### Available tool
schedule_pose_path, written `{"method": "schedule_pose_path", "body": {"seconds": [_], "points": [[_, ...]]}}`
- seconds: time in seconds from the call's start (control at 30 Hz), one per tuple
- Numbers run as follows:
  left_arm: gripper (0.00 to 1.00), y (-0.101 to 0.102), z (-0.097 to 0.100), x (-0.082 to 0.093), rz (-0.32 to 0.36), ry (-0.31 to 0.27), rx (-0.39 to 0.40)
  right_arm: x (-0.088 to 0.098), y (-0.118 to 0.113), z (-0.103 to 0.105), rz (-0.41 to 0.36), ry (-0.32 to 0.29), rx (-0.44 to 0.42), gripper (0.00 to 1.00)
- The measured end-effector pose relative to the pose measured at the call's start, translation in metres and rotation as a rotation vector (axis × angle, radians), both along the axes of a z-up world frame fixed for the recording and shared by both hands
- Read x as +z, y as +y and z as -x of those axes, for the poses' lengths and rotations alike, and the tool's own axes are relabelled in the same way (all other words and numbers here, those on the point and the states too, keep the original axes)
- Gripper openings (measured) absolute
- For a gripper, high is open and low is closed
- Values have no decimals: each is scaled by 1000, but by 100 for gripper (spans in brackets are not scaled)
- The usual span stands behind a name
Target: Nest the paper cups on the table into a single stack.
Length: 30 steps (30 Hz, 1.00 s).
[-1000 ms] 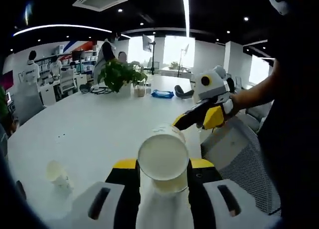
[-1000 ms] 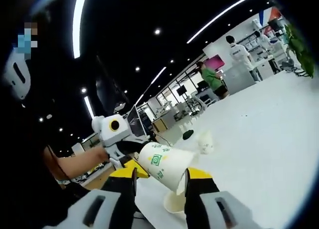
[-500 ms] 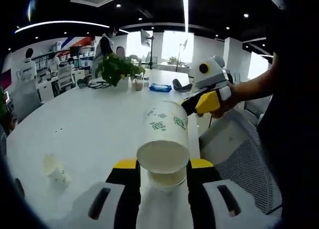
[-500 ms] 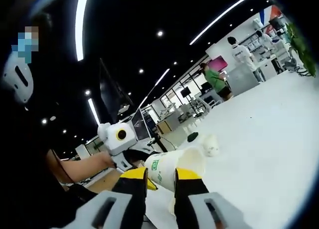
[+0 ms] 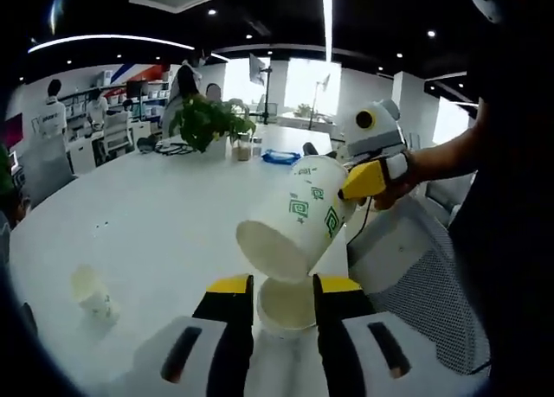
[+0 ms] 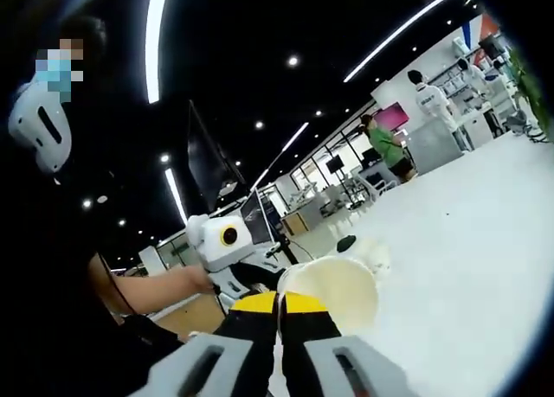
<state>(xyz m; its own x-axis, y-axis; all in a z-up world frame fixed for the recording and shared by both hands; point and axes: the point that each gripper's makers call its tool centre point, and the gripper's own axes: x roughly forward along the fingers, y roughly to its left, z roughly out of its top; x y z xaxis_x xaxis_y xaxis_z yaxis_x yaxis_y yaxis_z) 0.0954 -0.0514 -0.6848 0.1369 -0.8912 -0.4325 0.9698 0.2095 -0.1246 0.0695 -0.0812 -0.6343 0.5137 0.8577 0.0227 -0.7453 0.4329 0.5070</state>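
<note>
From where I stand, the left tongs (image 5: pixel 284 295) are clamped on an upright paper cup (image 5: pixel 286 304) low over the white counter (image 5: pixel 164 224), its open mouth facing up. The right tongs (image 5: pixel 362 182) come in from the right, pinching the rim of a second cup (image 5: pixel 293 227) printed with green marks; that one is tipped over, its flat base pointing down toward the held cup's mouth and its open end up by the yellow tips. In the right gripper view, those right tongs (image 6: pixel 279 304) look nearly closed, with the cup's rim wall between them and the pale inside of the cup (image 6: pixel 333 291) facing the camera. The base looks to sit just above the lower cup's mouth, perhaps touching its far edge; I cannot tell whether it has started in. To do this well, I'd say the tilted cup needs bringing upright so its base sits square over the opening, then lowering straight down, since a slanted entry would likely catch a rim and crumple the thin paper. The left side should hold firm but not squeeze the lower cup out of round, or the upper one won't seat. A third cup (image 5: pixel 91 292) stands well apart on the counter to the left, waiting its turn. A potted plant (image 5: pixel 206 124) sits farther back, and people in white shirts (image 5: pixel 52 118) stand along the far side of the room.
</note>
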Motion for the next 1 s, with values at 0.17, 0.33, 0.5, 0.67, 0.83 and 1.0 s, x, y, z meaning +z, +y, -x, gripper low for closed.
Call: {"method": "schedule_pose_path", "body": {"seconds": [0.17, 0.33, 0.5, 0.67, 0.83, 1.0], "points": [[29, 3, -1, 2, -4, -15, 15, 0, -3, -2, 7, 1, -7, 0], [34, 4, -3, 4, 1, -22, 30, 0, -5, -3, 14, 0, -14, 0], [38, 4, -4, 3, -3, -32, 39, 0, -6, -3, 22, -3, -15, 0], [44, 6, -7, 4, 2, -44, 52, 1, -7, -3, 36, -9, -15, 0], [49, 6, -7, 10, 24, -53, 66, 0, -8, -3, 71, -14, -12, 0], [55, 8, -9, 14, 40, -62, 86, -3, -7, -4, 120, -16, -1, 0]]}}
